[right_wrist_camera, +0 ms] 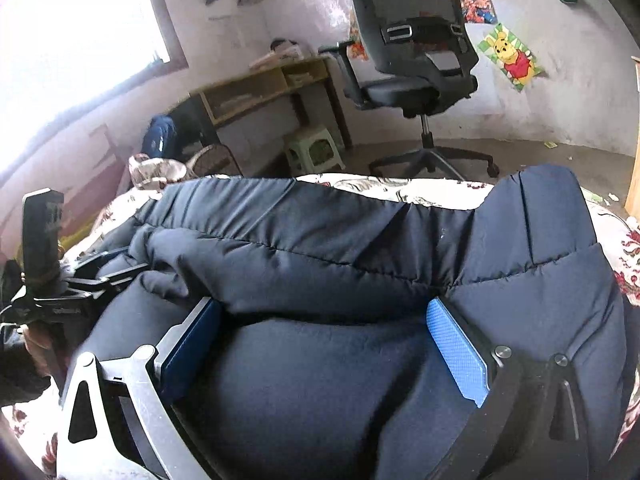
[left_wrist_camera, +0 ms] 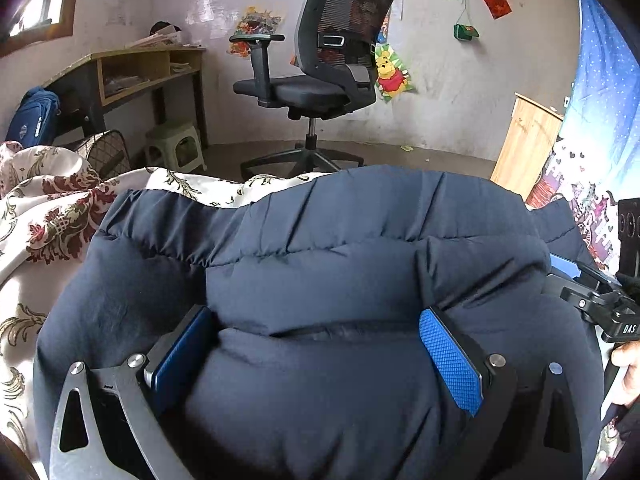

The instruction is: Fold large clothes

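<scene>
A puffy navy quilted jacket (left_wrist_camera: 320,220) lies bunched on a floral bedspread (left_wrist_camera: 52,208) and fills the lower half of both views. My left gripper (left_wrist_camera: 316,332) is down on the jacket, its blue pads (left_wrist_camera: 452,360) spread wide with a thick fold bulging between them. My right gripper (right_wrist_camera: 324,328) sits the same way on the jacket (right_wrist_camera: 320,232), pads (right_wrist_camera: 458,356) far apart and padded fabric swelling up between. Each gripper's body shows at the edge of the other's view: the right one (left_wrist_camera: 600,300), the left one (right_wrist_camera: 60,292). A hand (left_wrist_camera: 626,368) holds the right one.
Beyond the bed's far edge stands a black office chair (left_wrist_camera: 320,80) on a bare floor. A wooden desk (left_wrist_camera: 140,68) with a green stool (left_wrist_camera: 176,144) under it is at the back left. A wooden cabinet (left_wrist_camera: 524,144) and blue curtain (left_wrist_camera: 604,80) are on the right.
</scene>
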`<action>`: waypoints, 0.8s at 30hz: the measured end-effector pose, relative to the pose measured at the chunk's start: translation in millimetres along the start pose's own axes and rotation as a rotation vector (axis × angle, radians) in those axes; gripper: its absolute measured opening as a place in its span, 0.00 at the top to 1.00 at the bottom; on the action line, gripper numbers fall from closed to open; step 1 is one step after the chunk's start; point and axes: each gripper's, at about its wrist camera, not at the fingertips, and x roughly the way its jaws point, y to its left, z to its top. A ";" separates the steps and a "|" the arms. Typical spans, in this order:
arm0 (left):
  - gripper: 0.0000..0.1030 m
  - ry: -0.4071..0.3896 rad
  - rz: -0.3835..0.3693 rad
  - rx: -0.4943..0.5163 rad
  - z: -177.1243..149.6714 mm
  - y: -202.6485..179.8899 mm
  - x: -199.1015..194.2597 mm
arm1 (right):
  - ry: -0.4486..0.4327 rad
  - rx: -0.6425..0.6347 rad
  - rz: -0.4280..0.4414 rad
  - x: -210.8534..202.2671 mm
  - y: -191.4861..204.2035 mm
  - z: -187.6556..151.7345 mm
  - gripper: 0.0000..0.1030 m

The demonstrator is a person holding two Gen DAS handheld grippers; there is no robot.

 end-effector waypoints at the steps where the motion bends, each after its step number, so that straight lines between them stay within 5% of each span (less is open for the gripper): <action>1: 0.00 -0.003 -0.004 -0.003 -1.0 0.4 -1.0 | -0.011 0.001 0.003 -2.0 0.1 -1.3 0.02; 6: 0.00 -0.009 -0.013 -0.014 -5.1 0.9 -7.7 | -0.066 0.000 -0.019 -15.4 2.1 -9.5 0.02; 8: 0.00 -0.008 0.003 -0.028 -6.2 1.8 -12.2 | -0.106 -0.002 -0.107 -29.6 4.4 -14.0 0.02; 15: 0.00 -0.041 0.184 -0.069 -16.3 -1.6 -46.8 | -0.213 0.097 -0.230 -83.2 -12.0 -31.6 0.02; 24: 0.00 -0.008 0.295 -0.248 -9.6 71.2 -78.7 | -0.082 0.074 -0.256 -101.2 -51.8 -35.0 0.02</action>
